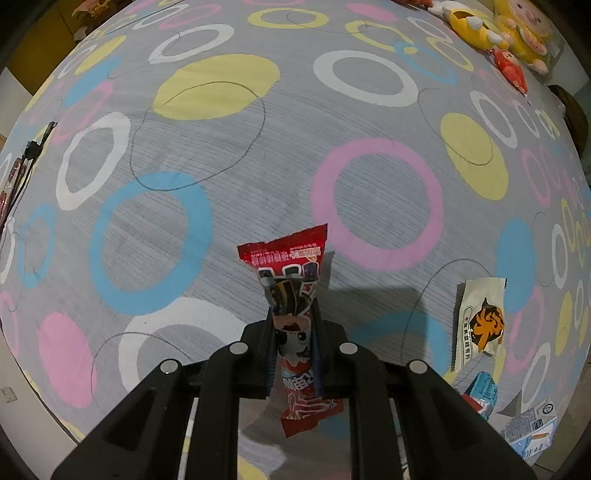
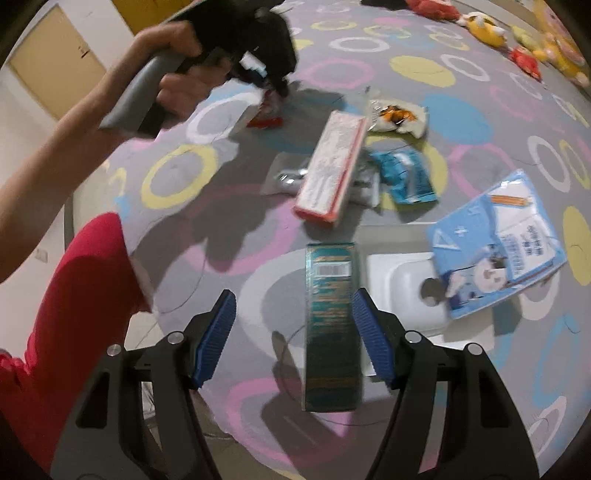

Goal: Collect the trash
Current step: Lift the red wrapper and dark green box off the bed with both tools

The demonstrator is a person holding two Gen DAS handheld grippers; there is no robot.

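My left gripper [image 1: 293, 317] is shut on a red snack wrapper [image 1: 291, 280] and holds it above the patterned carpet [image 1: 221, 147]; the gripper also shows in the right wrist view [image 2: 273, 79], far left. My right gripper [image 2: 293, 332] is open, and a dark teal box [image 2: 330, 325] lies between its jaws, closer to the right pad. Other trash lies ahead: a pink-and-white box [image 2: 330, 166], a blue packet [image 2: 406, 177], a white-and-orange wrapper [image 2: 400, 116] that also shows in the left wrist view [image 1: 480, 321], and a light blue carton [image 2: 498, 240].
A white tray [image 2: 402, 288] sits on the carpet right of the teal box, partly under the blue carton. Plush toys [image 1: 513, 33] lie at the far right edge of the carpet. A silver foil piece [image 2: 286, 177] lies beside the pink box.
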